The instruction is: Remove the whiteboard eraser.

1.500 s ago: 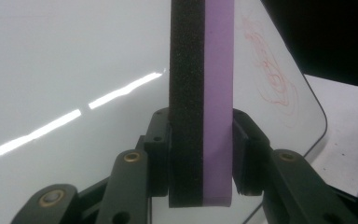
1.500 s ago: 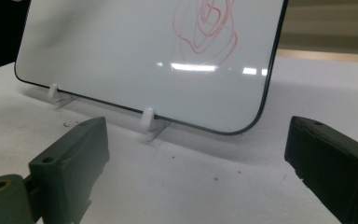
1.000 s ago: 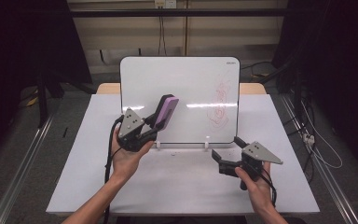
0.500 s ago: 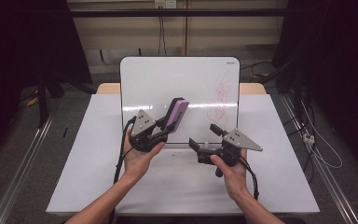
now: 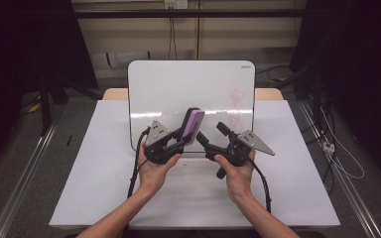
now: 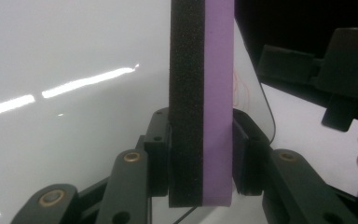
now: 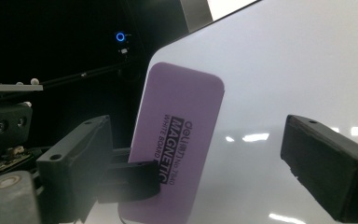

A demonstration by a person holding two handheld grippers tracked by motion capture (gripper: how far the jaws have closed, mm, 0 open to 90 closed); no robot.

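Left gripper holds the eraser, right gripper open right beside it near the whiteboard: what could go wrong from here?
1. The left gripper clamps the eraser near its lower end only, so it could tilt or slip.
2. The open right gripper sits close beside the eraser; the grippers may collide.
3. The red scribble lies behind the right gripper, which may obstruct wiping.

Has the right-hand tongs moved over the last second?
Yes. The right tongs moved left from near the whiteboard's right edge toward its middle, beside the eraser.
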